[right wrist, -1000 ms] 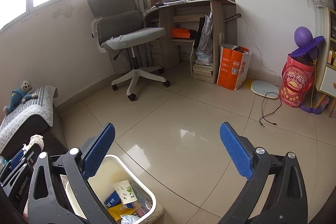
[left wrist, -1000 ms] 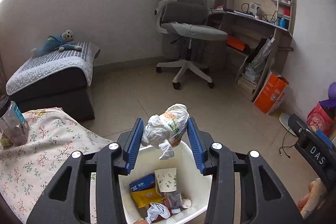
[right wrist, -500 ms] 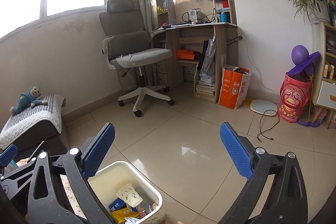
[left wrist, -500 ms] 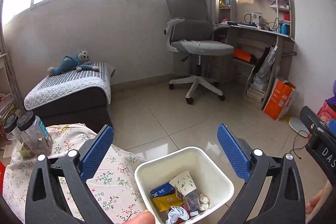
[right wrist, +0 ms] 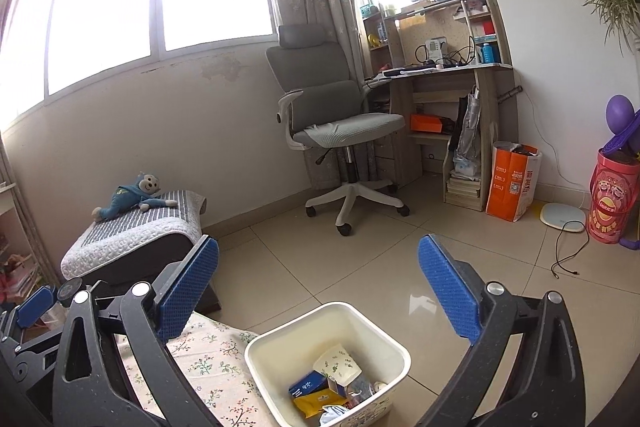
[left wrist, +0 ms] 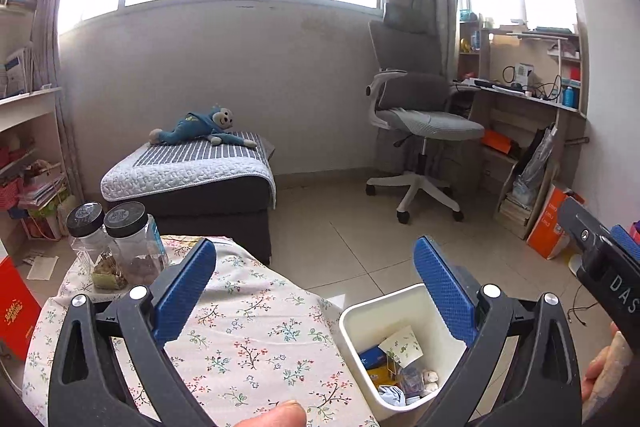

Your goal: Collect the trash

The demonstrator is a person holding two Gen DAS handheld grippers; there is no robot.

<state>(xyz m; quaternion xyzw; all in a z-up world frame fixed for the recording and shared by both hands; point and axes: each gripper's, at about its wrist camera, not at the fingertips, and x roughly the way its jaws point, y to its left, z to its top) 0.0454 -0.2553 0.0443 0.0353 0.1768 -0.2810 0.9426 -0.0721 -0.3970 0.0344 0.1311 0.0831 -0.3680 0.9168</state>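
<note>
Hovering over the floral worktop (left wrist: 248, 339), the left claw (left wrist: 314, 287) is spread wide with nothing in it, and the right claw (right wrist: 318, 291) is just as open and empty. All the trash (right wrist: 332, 385) sits in the white bin (right wrist: 372, 323) on the floor, right beside the worktop.

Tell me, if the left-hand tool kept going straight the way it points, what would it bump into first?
Probably bare floor just beyond the flowered tablecloth; the left gripper points slightly downward, open and empty. Depth is hard to judge.
</note>
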